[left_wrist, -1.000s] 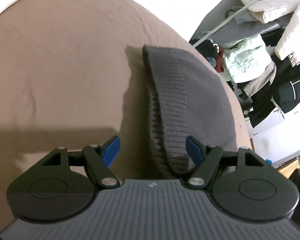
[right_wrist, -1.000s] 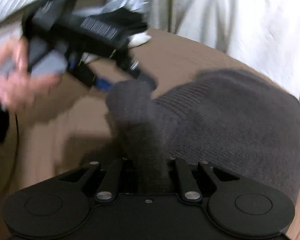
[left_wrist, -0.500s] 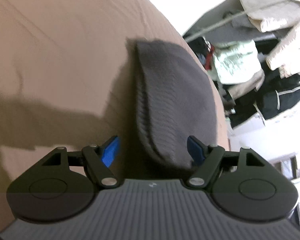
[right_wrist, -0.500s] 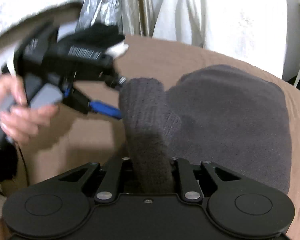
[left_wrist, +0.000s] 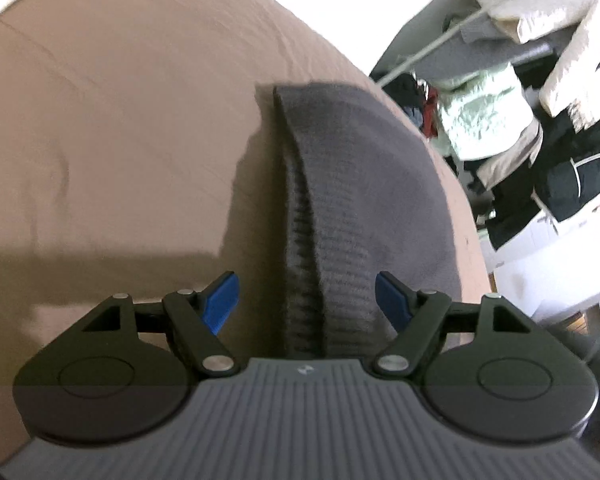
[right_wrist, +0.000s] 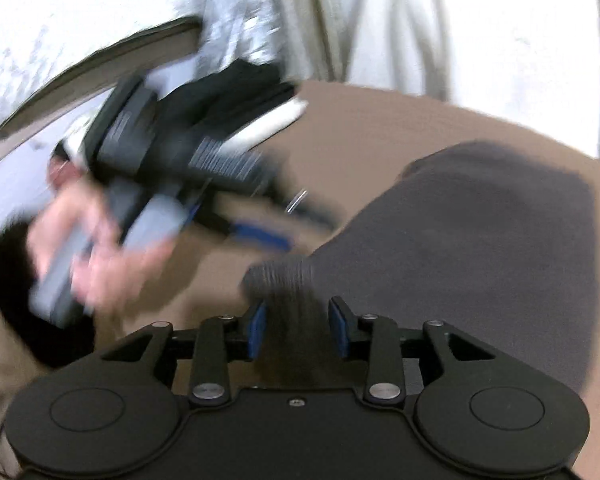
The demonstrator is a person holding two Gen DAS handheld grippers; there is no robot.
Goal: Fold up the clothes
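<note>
Knit garment (left_wrist: 364, 184) on the bed (left_wrist: 120, 120), its ribbed edge between both claws, piled clothes (left_wrist: 500, 120) far right beyond the bed

1 grey knit garment (left_wrist: 364, 184), 2 hand-held grippers (left_wrist: 306, 296) (right_wrist: 296, 330), 1 brown bedsheet (left_wrist: 120, 120)

A bed covered by a tan sheet (left_wrist: 120, 128) is carrying the work. A dark grey knit garment (left_wrist: 364, 184) is lying directly on the sheet, folded, with its ribbed edge (left_wrist: 300, 240) running along the fold. A few shallow creases are showing in the sheet beside it.
</note>
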